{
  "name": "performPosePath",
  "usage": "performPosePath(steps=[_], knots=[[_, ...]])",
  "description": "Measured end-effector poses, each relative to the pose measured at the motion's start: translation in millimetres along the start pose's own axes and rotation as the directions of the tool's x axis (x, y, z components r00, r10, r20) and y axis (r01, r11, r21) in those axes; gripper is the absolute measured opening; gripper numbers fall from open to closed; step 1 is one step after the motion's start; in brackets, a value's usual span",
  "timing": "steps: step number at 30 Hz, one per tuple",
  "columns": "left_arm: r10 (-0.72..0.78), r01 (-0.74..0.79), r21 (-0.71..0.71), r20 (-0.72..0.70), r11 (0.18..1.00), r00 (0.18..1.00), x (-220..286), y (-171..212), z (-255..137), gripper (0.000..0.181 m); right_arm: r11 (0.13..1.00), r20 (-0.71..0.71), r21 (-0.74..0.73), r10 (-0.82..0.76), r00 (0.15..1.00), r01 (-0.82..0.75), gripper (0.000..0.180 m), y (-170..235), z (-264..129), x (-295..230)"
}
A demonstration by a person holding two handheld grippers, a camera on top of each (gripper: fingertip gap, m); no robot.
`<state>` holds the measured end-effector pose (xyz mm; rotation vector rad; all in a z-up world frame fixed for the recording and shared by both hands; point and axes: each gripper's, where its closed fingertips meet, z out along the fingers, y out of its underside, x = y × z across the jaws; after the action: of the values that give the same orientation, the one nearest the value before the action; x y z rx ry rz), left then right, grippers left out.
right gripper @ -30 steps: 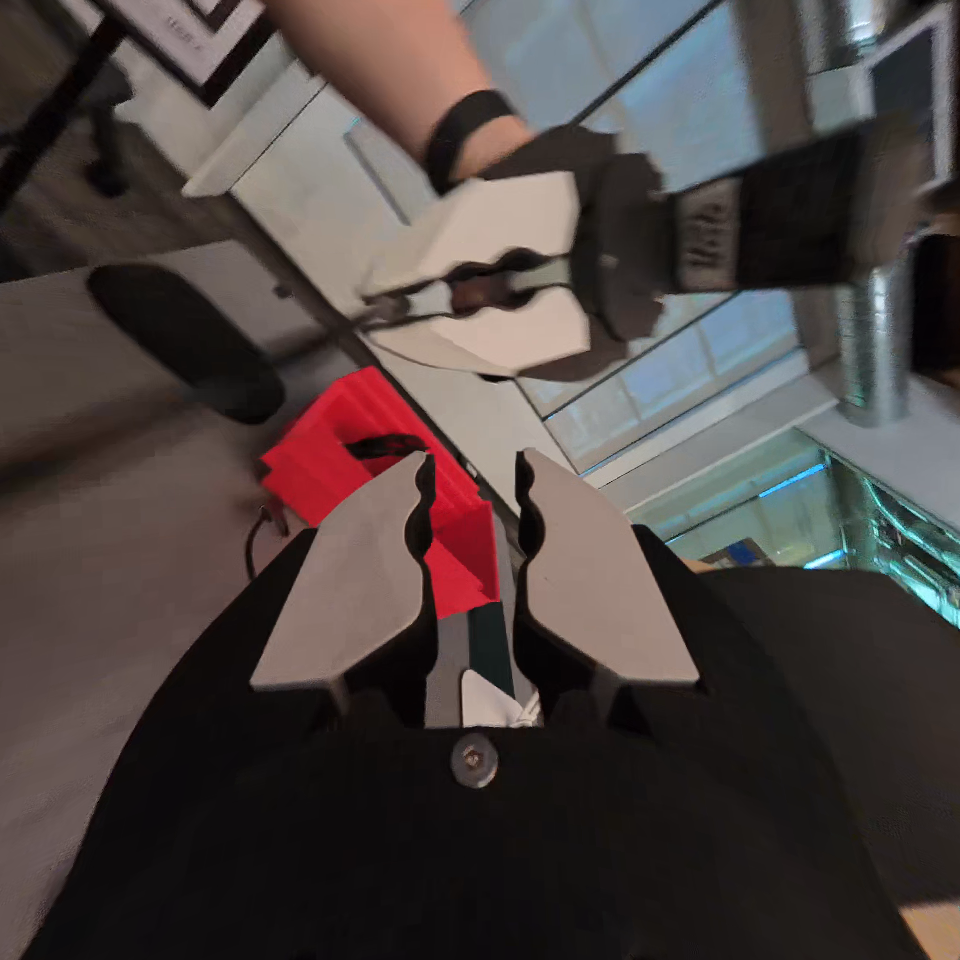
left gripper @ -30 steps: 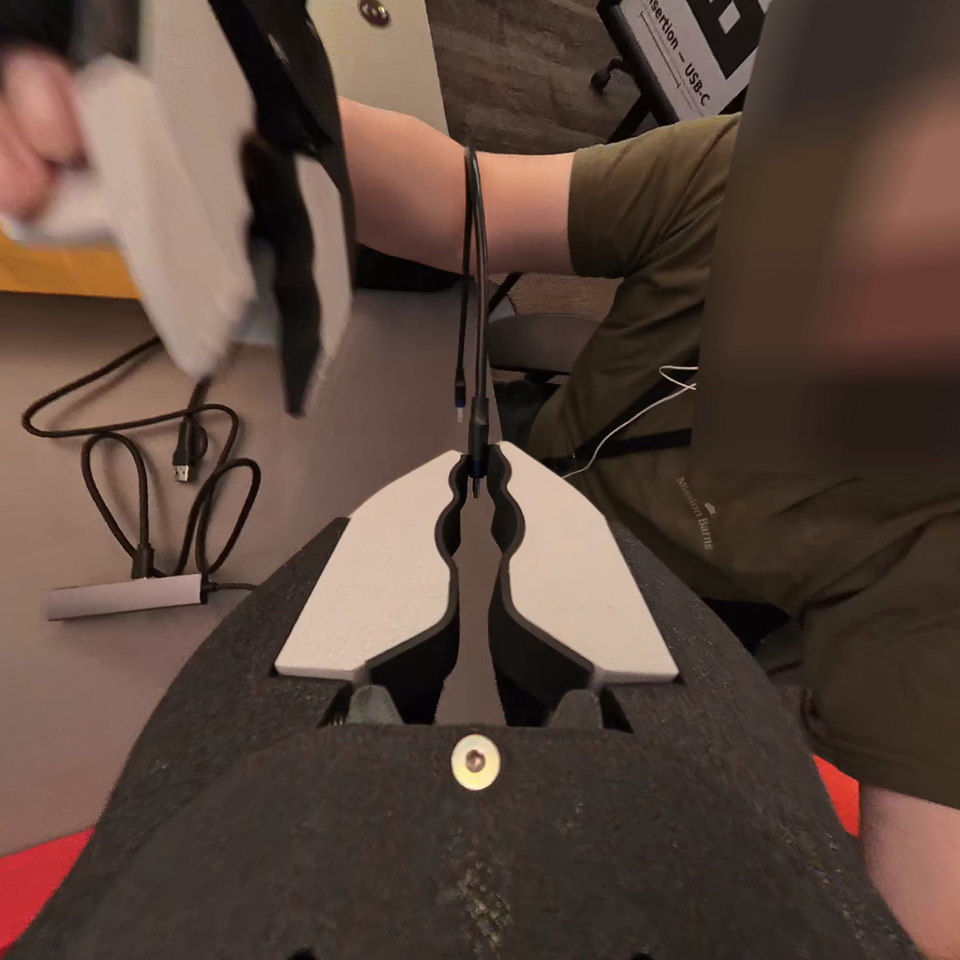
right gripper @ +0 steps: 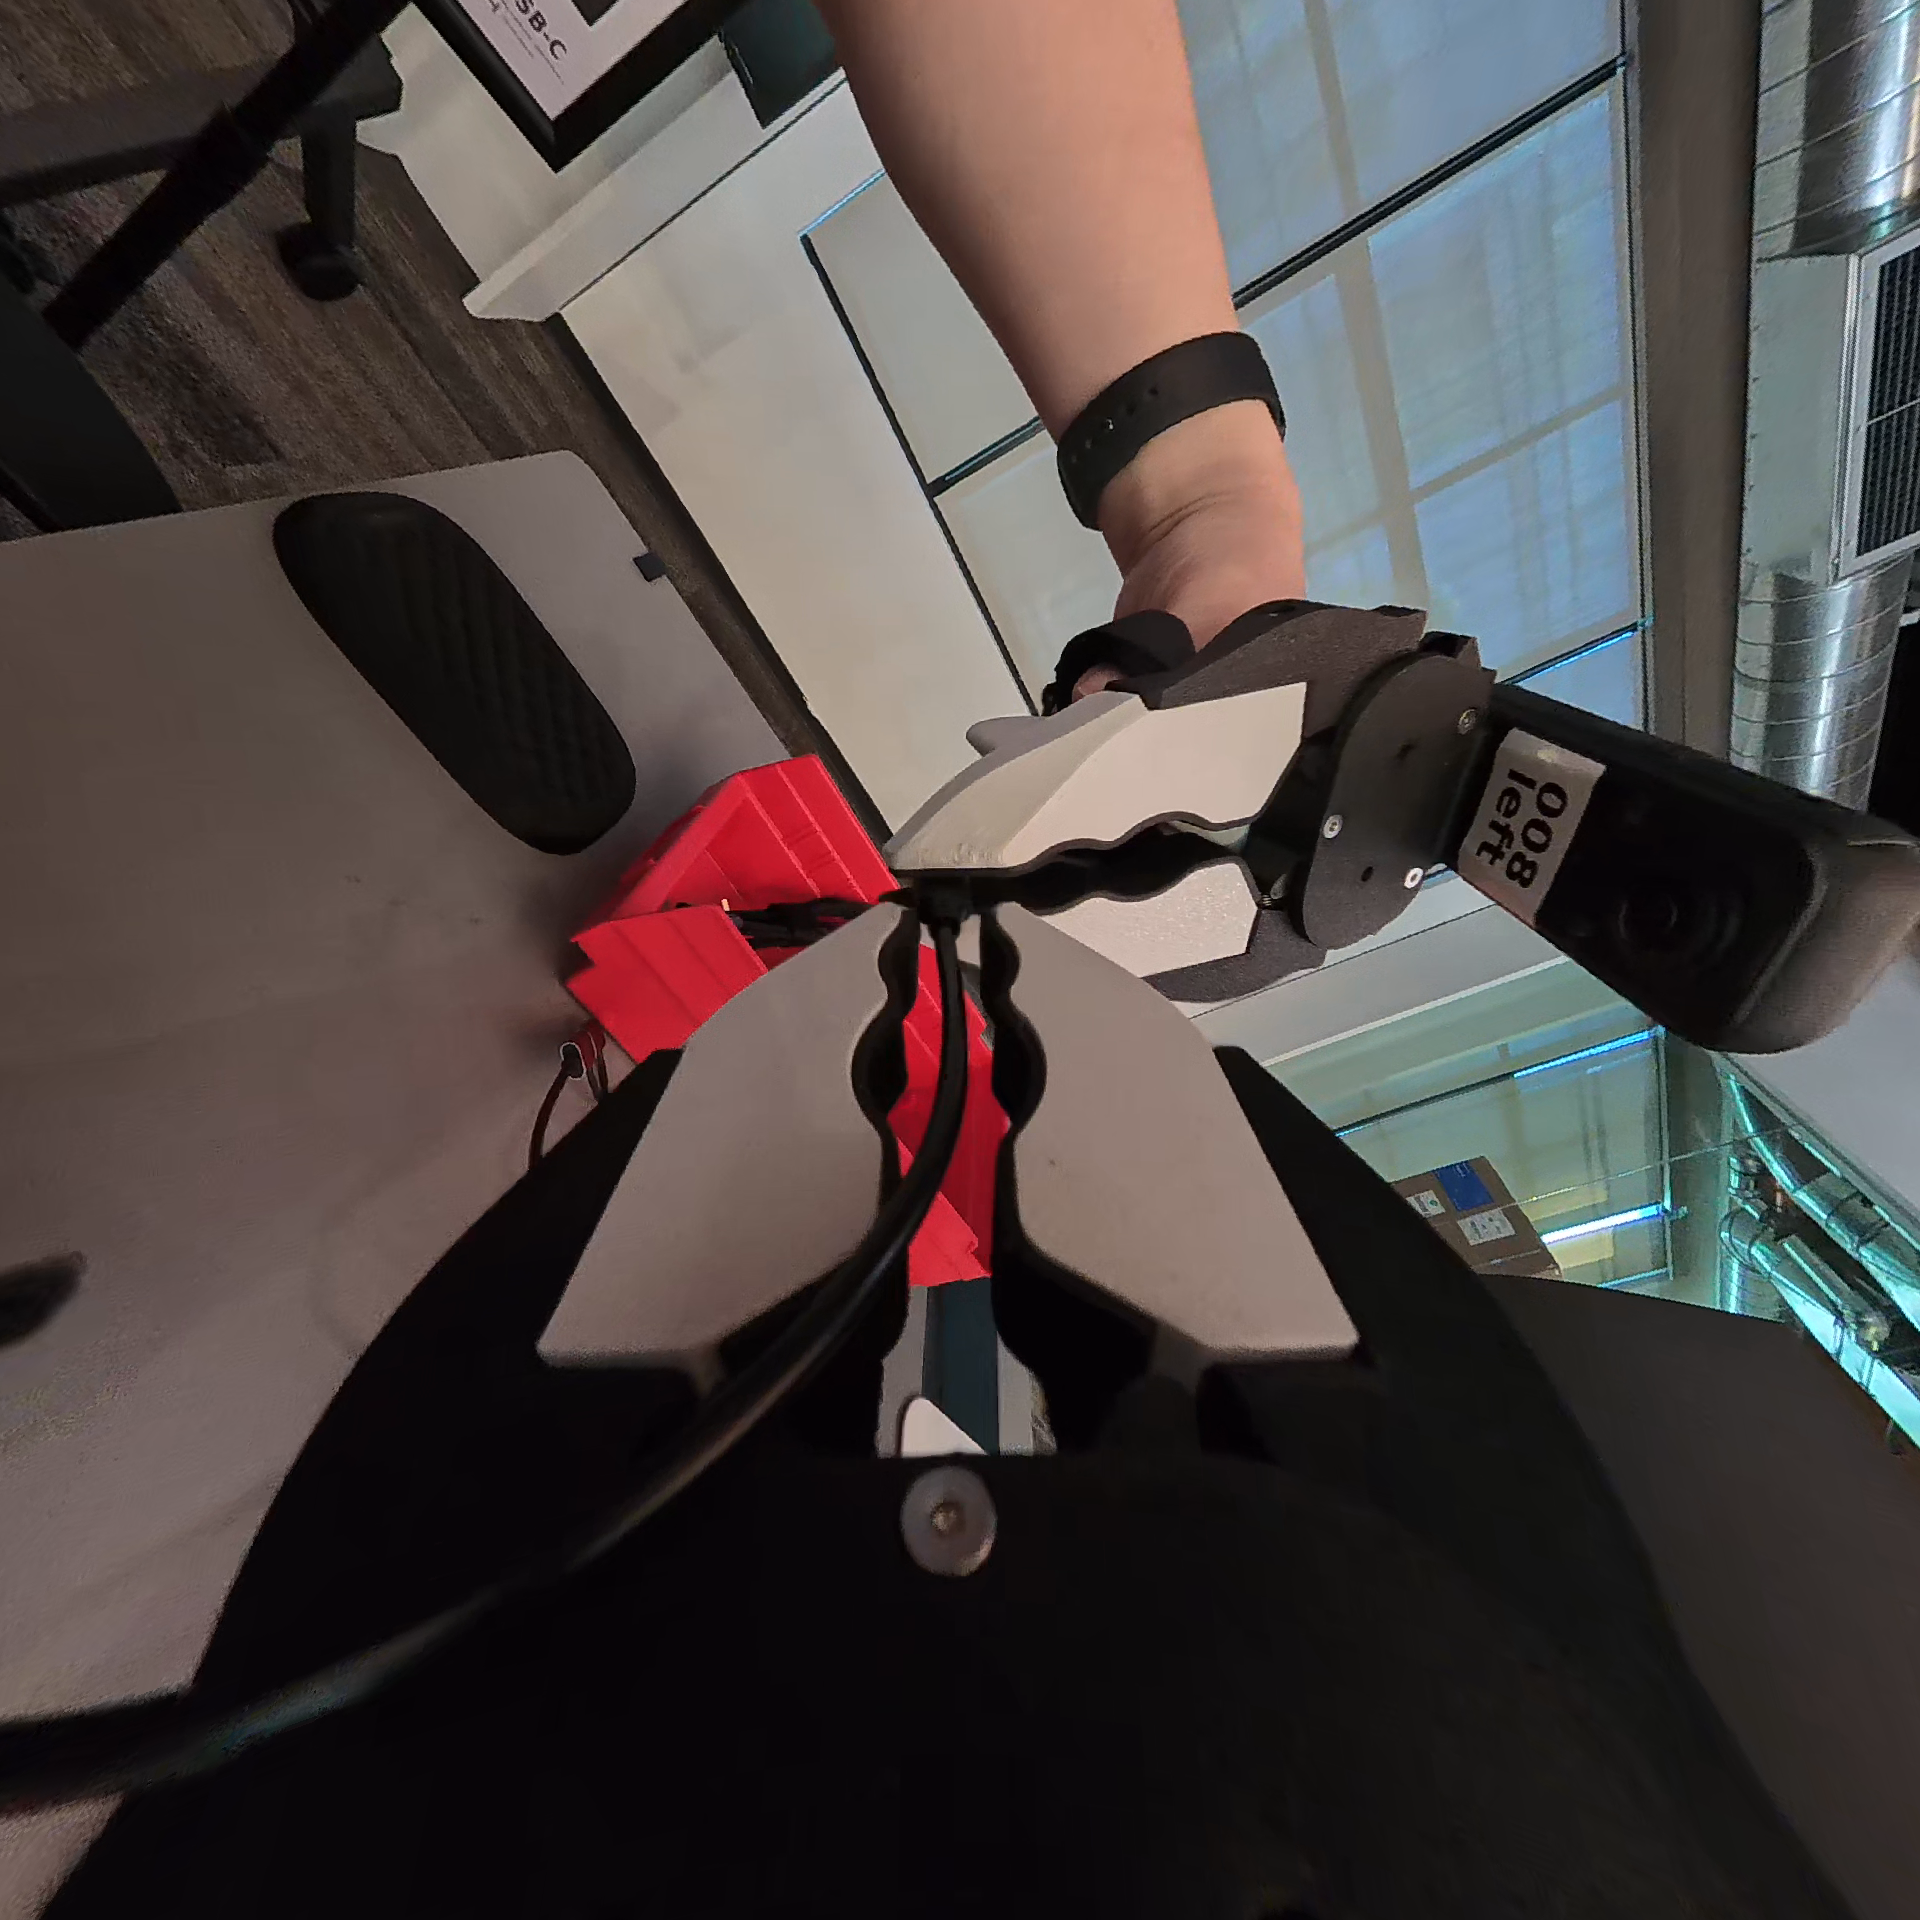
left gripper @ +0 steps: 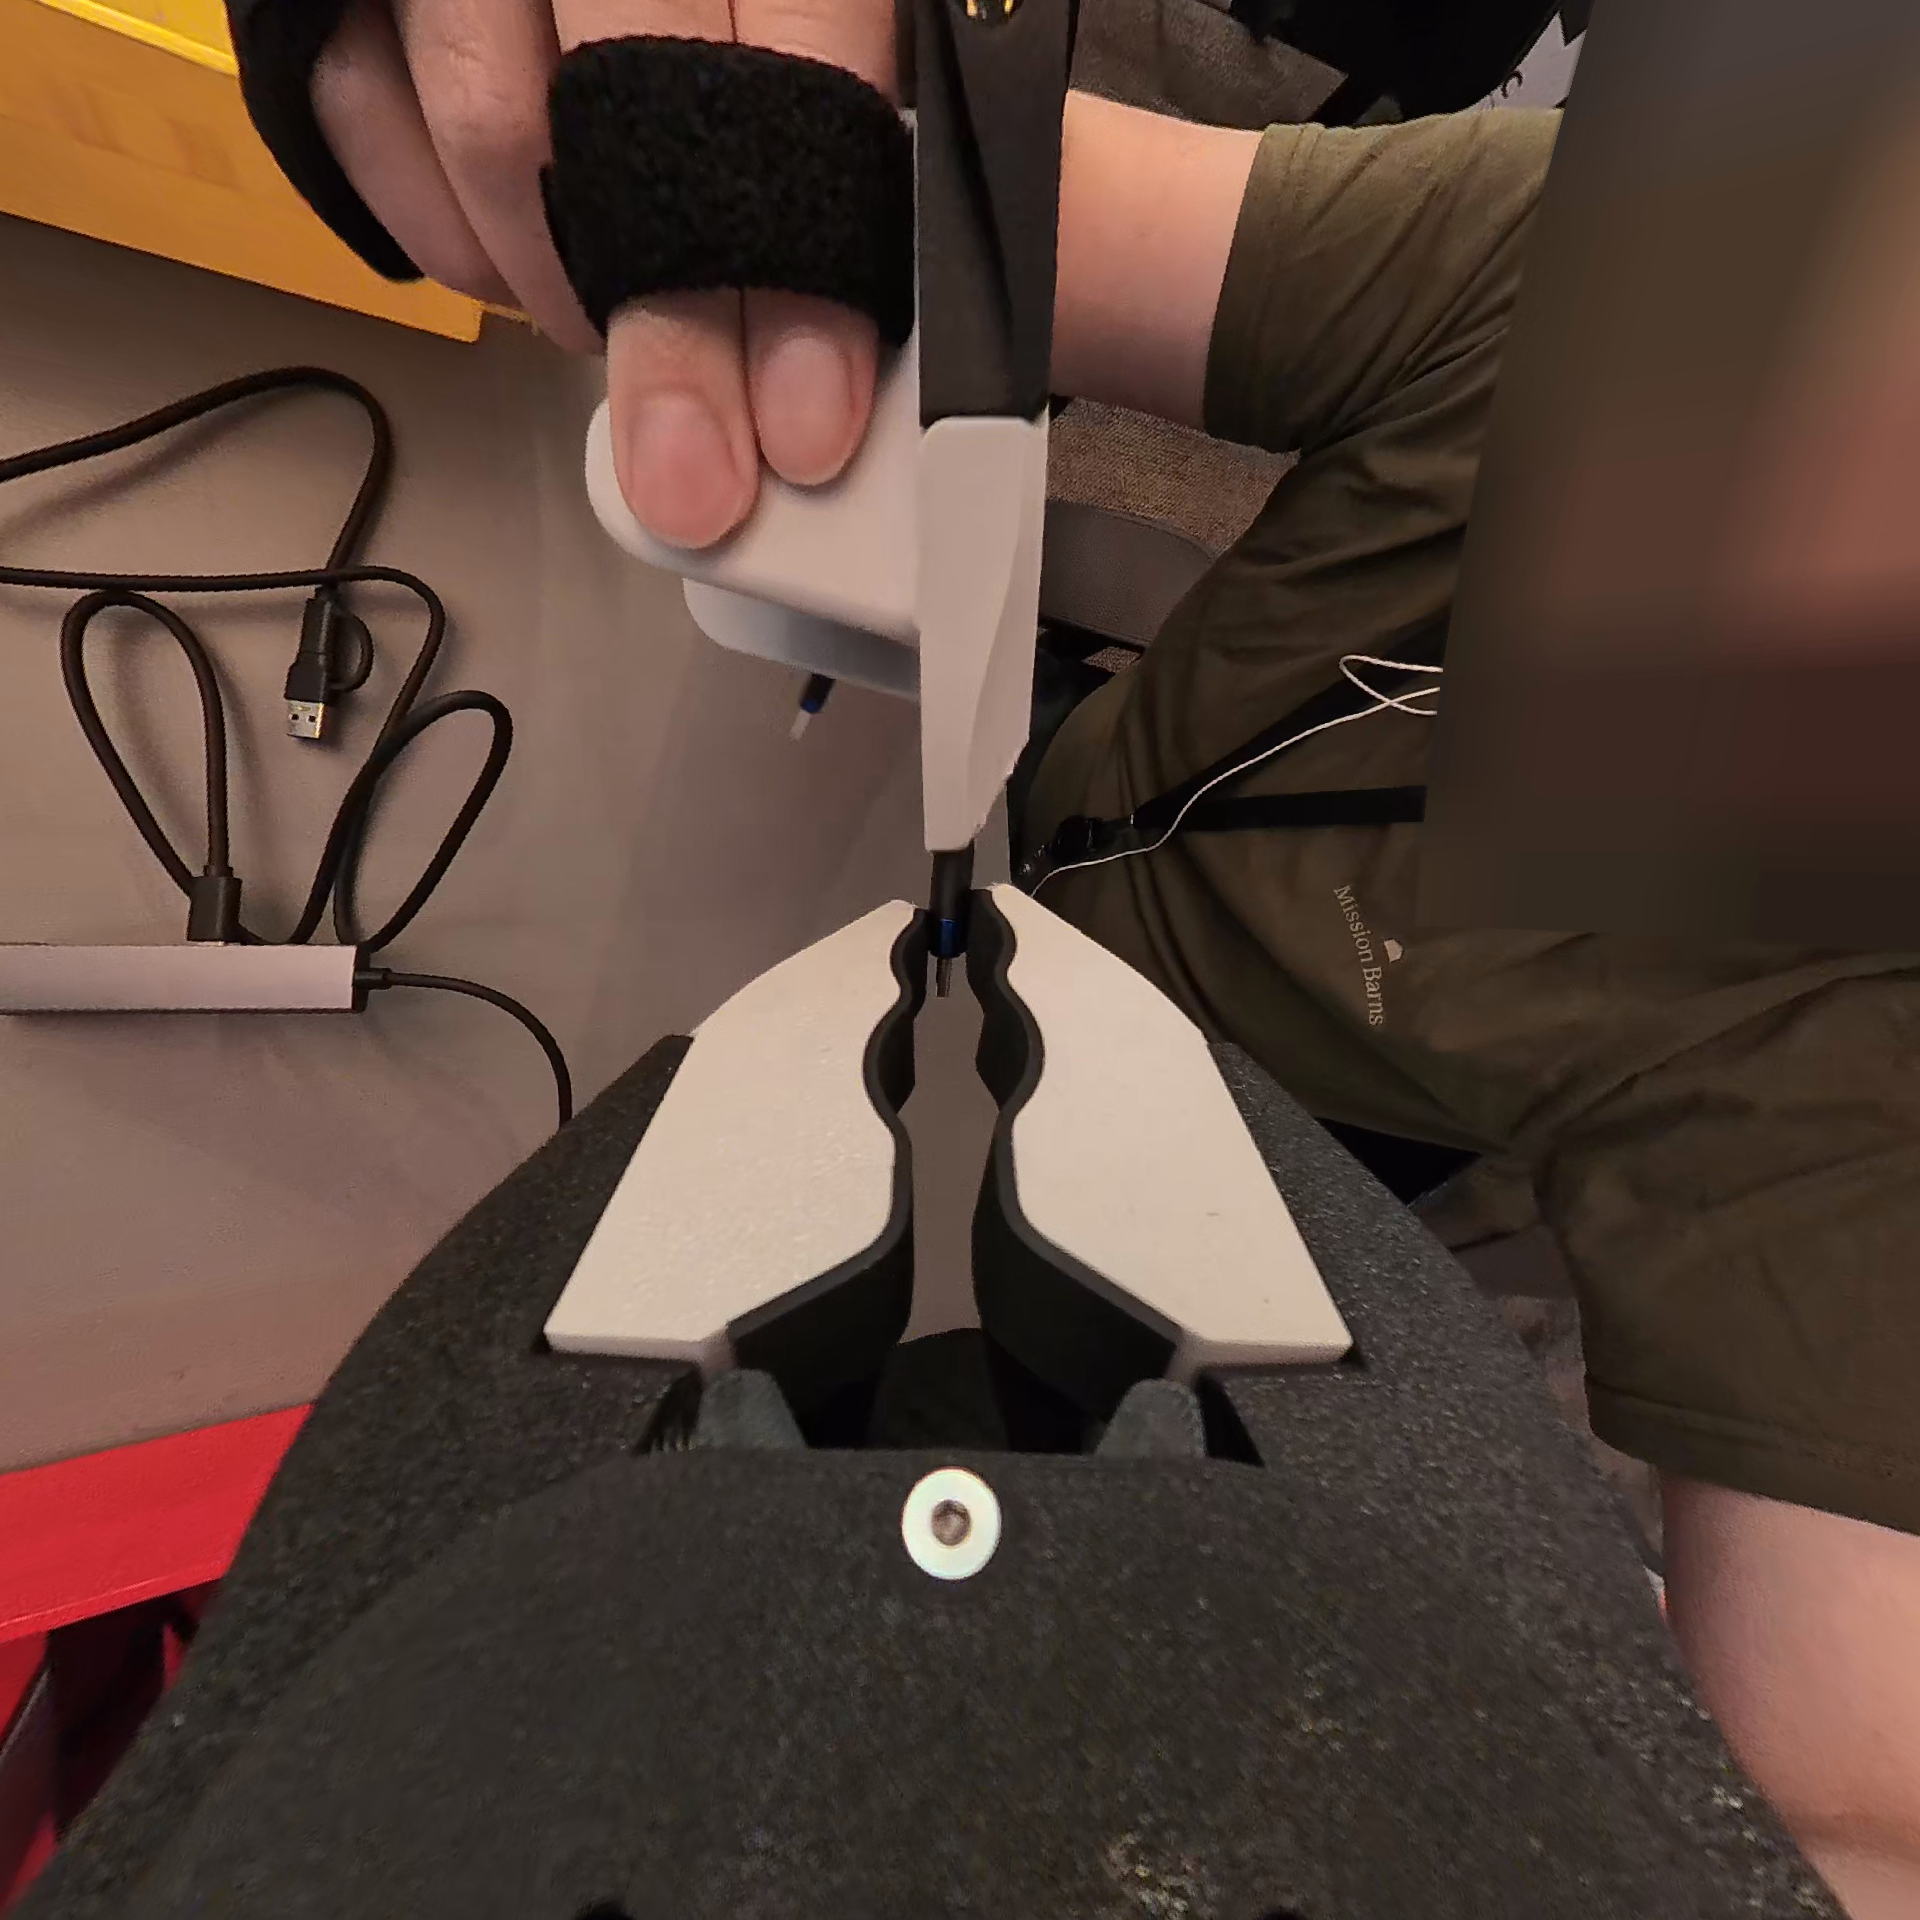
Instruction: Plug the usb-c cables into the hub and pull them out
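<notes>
Left gripper jaws clamped on cable plug at very tips. Right gripper tips meet same plug from opposite side, pinching cable, which trails back between its fingers. Hub lies well left of jaws on table, one cable plugged in. Open tabletop between.
</notes>
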<state>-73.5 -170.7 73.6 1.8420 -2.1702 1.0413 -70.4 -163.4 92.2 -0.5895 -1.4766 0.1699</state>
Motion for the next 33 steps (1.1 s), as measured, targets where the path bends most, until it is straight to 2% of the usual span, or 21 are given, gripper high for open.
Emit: performPosePath(steps=[33], knots=[[-0.018, 0.019, 0.025, -0.002, 1.0, 1.0, -1.4, 4.2, -1.4, 0.007, 0.999, 0.034, -0.02, 0.044, 0.998, -0.043, 0.007, 2.5, 2.9, -3.7]])
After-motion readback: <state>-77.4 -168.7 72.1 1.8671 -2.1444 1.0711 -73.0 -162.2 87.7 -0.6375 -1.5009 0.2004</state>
